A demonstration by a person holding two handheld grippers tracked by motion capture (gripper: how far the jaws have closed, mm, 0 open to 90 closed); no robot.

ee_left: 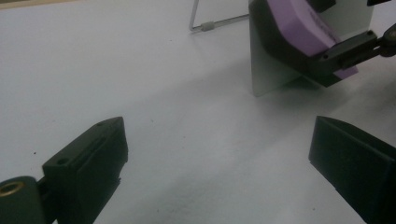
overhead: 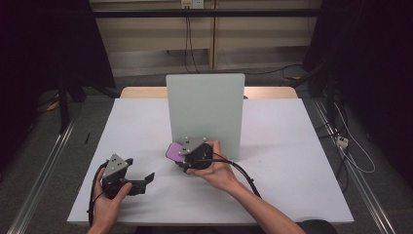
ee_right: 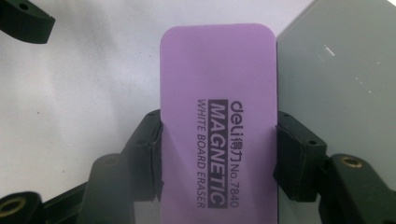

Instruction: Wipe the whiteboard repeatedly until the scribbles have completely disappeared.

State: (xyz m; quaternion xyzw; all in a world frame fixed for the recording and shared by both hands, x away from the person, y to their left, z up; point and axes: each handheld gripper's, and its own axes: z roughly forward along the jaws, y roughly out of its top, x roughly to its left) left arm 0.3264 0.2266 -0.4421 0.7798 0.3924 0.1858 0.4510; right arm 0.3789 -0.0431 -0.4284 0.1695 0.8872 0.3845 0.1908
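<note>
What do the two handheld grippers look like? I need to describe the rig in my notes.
Both grippers are black. The left gripper and the right gripper each carry a grey three-cornered plate with small screws on top, and a black cable trails back from each. The jaws are chunky black blocks with brass-coloured pivot inserts. The forearms are bare, no sleeves.

In the high view the right tool [overhead: 187, 157] hid most of the purple eraser [overhead: 173, 150]. In the right gripper view the picture's bottom edge cut off the eraser's lower end.

left gripper [overhead: 142, 181]: black, grey three-cornered plate | right gripper [overhead: 181, 157]: black fingers [ee_right: 144, 154], brass screws, black cable
</note>
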